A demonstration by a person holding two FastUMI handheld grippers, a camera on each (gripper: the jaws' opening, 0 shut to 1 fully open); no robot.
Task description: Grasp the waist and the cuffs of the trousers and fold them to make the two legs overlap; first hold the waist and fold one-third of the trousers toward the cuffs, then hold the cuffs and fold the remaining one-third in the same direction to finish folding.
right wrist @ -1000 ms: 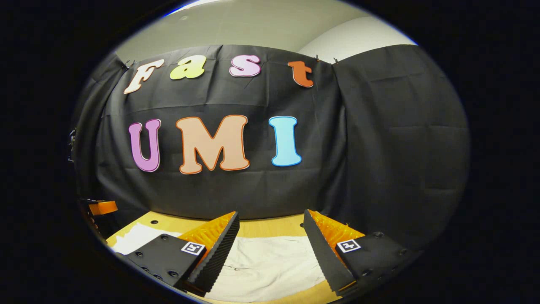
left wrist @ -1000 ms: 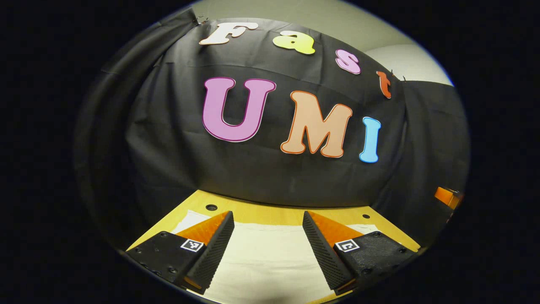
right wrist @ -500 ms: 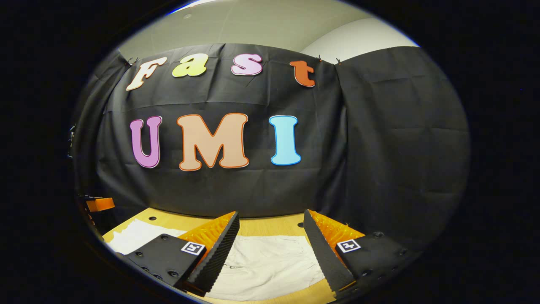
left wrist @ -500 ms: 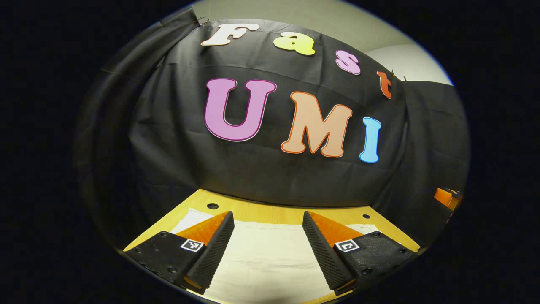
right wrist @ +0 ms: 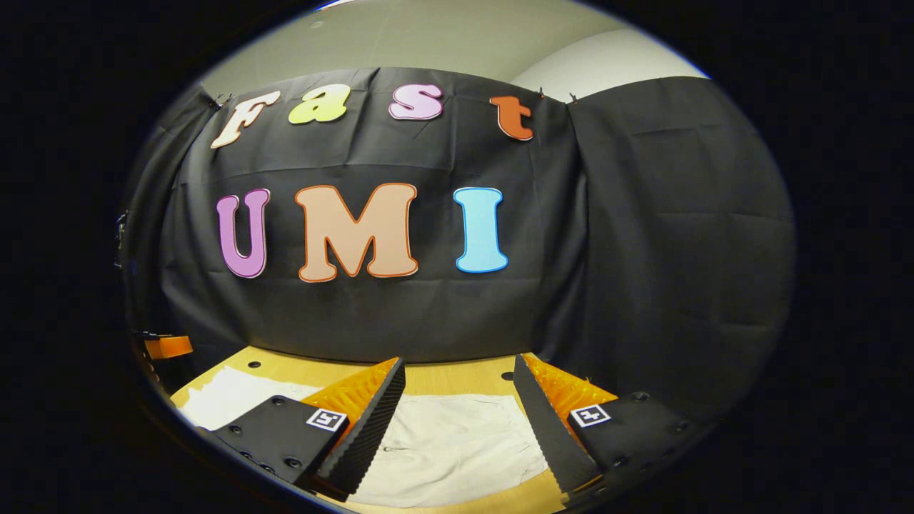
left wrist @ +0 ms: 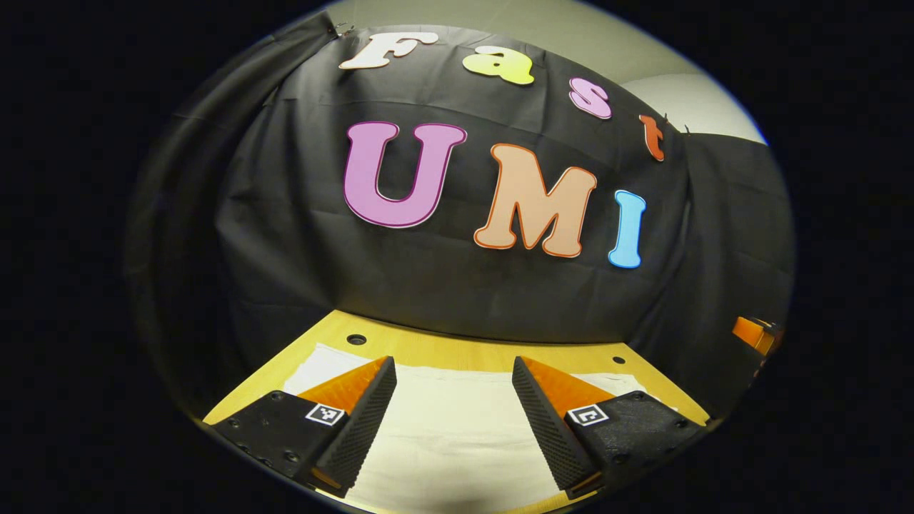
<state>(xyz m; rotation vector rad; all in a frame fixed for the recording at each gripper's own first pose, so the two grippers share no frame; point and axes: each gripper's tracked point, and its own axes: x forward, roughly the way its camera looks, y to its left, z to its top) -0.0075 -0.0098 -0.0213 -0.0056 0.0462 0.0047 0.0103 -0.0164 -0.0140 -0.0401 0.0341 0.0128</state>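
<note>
Cream-white trousers (left wrist: 450, 428) lie flat on the wooden table (left wrist: 457, 353). In the left gripper view, my left gripper (left wrist: 453, 364) hovers open above the cloth, with nothing between its fingers. The right gripper view shows the trousers (right wrist: 450, 442) again, wrinkled, with an edge ending near the table's right side. My right gripper (right wrist: 458, 364) is open over that part and holds nothing. Which end is the waist and which the cuffs I cannot tell.
The black cloth wall stands close behind the table's far edge. Small dark holes (left wrist: 356, 339) mark the tabletop near that edge. An orange part of the other gripper shows at the side of the left gripper view (left wrist: 750, 332) and of the right gripper view (right wrist: 168, 348).
Both views have tipped slightly downward, so more of the table and trousers shows. Both grippers stay open as before.
</note>
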